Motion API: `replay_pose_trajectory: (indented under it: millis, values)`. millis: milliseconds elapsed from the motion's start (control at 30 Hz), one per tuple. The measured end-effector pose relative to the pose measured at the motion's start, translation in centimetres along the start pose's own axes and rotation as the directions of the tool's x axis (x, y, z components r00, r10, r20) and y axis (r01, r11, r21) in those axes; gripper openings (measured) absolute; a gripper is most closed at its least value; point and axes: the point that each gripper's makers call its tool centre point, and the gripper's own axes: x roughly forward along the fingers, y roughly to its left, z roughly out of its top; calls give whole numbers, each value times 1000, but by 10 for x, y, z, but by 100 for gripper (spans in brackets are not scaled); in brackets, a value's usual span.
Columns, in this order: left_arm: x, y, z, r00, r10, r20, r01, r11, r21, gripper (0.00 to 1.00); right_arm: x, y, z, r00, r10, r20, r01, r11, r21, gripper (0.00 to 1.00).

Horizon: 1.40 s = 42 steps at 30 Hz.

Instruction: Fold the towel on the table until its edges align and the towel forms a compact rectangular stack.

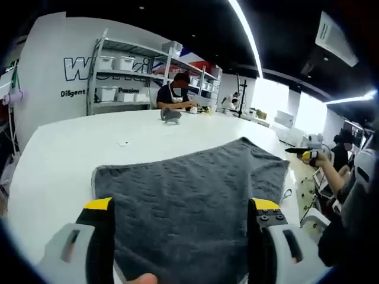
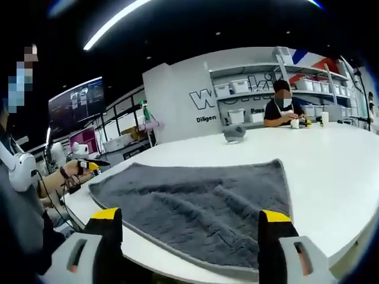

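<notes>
A dark grey towel lies spread flat in one layer on the white table. In the left gripper view my left gripper is open, its yellow-tipped jaws wide apart over the towel's near edge with nothing held. The right gripper view shows the same towel with a few raised wrinkles across its middle, close to the table's near edge. My right gripper is open too, its jaws standing either side of the towel's near part, gripping nothing.
A small grey object sits far back on the table. A seated person works before shelves of white bins. Another person's hand with a gripper shows past the table's right edge, another gripper at the left.
</notes>
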Motion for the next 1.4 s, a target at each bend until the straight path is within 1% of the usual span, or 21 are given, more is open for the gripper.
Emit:
replay_pose_trajectory:
  millis: [33,233,333,400,467,500,600,733,800,900,1033,1067,1100,1133,1167,1233,1267,1300,1333,1367,1400]
  values:
    - [9,7,-2,1000,6,-27,-5,1000,25,91,0,0,0,1000,1,1,-1,1000,-1,99]
    - [48,39,1,998,27,-48,-27,1000,-9,83,-2,-3,-1,1000,-3,4,3,1000,5,99]
    - [65,61,8,997,70,-34,-71,997,-37,77,-3,-5,-2,1000,-10,0,10,1000,7,99]
    - [77,75,13,996,89,-18,-90,992,-93,71,-3,-6,-3,1000,-12,0,12,1000,11,99]
    - [82,80,13,996,91,-17,-92,990,-102,65,-3,-6,-3,1000,-12,1,12,1000,12,99]
    - [89,77,10,995,100,-21,-102,989,-109,62,-3,-6,-4,1000,-12,0,12,1000,14,99]
    - [97,91,2,987,148,-59,-153,983,-99,51,-4,-7,-6,1000,-14,-3,14,1000,18,99]
    - [107,103,-10,976,196,-97,-206,974,-99,48,-5,-10,-8,1000,-19,-6,19,1000,23,99]
    - [110,108,-15,966,226,-124,-237,969,-77,45,-5,-12,-8,1000,-22,-6,23,999,25,99]
    - [110,116,-17,948,287,-141,-289,957,7,35,-4,-13,-9,1000,-22,-10,23,999,28,99]
    - [112,119,-16,937,324,-132,-321,946,44,29,-3,-13,-11,1000,-20,-21,20,999,26,99]
    - [112,120,-15,935,331,-125,-324,943,75,29,-3,-13,-11,1000,-20,-21,20,999,26,99]
    - [112,121,-13,932,343,-116,-330,937,118,28,-3,-13,-11,1000,-19,-20,20,999,26,99]
    - [110,123,-12,924,365,-114,-344,923,172,27,-3,-13,-11,1000,-19,-19,19,999,28,99]
    - [110,128,-11,919,375,-119,-349,917,194,23,-3,-13,-11,1000,-19,-18,19,999,29,99]
    - [110,142,-8,902,412,-132,-366,890,273,17,-2,-14,-12,1000,-22,-21,23,999,31,98]
    - [108,147,-8,890,437,-134,-380,870,313,13,-2,-15,-12,999,-24,-22,24,999,31,98]
    - [103,155,-12,862,482,-158,-396,834,385,9,-1,-15,-12,999,-23,-23,24,999,31,98]
    - [103,157,-8,861,493,-126,-408,816,410,9,-1,-14,-12,999,-21,-24,22,999,30,98]
    - [101,159,-10,859,494,-135,-401,813,422,9,0,-13,-12,1000,-18,-25,19,999,29,98]
    - [100,163,-12,857,496,-137,-408,817,407,8,1,-12,-12,1000,-14,-27,15,999,28,98]
